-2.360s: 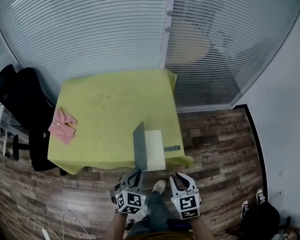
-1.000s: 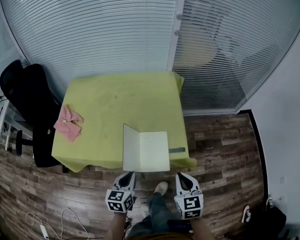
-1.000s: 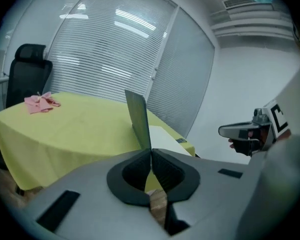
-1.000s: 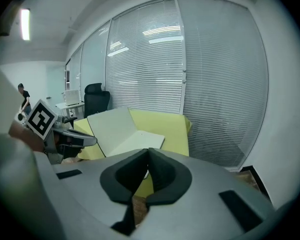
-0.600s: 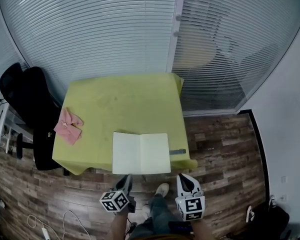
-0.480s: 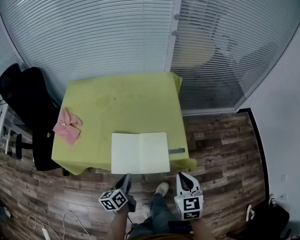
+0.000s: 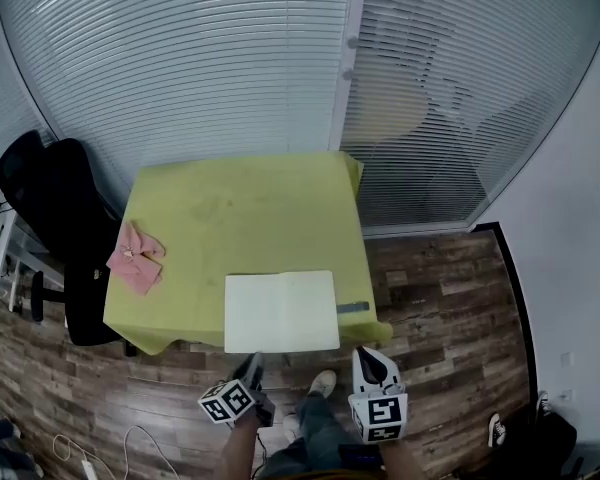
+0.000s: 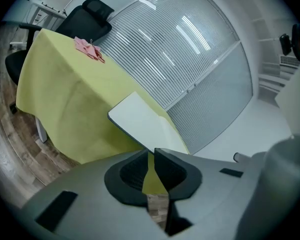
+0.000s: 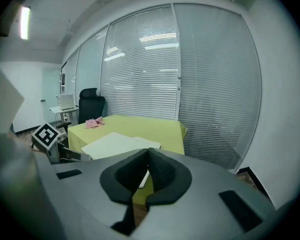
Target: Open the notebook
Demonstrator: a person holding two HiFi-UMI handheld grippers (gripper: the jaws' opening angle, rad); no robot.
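Observation:
The notebook point(image 7: 282, 311) lies open and flat at the front edge of the yellow-green table point(image 7: 240, 208), showing two blank white pages. It also shows in the left gripper view point(image 8: 140, 121) and the right gripper view point(image 9: 115, 143). My left gripper point(image 7: 252, 368) hangs just below the table's front edge, off the notebook's left half and apart from it. Its jaws point(image 8: 151, 151) are opening with nothing between them. My right gripper point(image 7: 365, 356) is shut and empty point(image 9: 148, 150), off the notebook's right corner.
A pink folded item point(image 7: 132, 258) lies at the table's left edge. A small grey strip point(image 7: 352, 307) lies right of the notebook. A black office chair point(image 7: 50, 203) stands left of the table. Glass walls with blinds point(image 7: 230, 58) stand behind it, over a wood floor point(image 7: 450, 298).
The notebook's left cover swung down from upright to flat on the table. My left gripper came off it, rolled and sank below the table edge. The right gripper stayed put.

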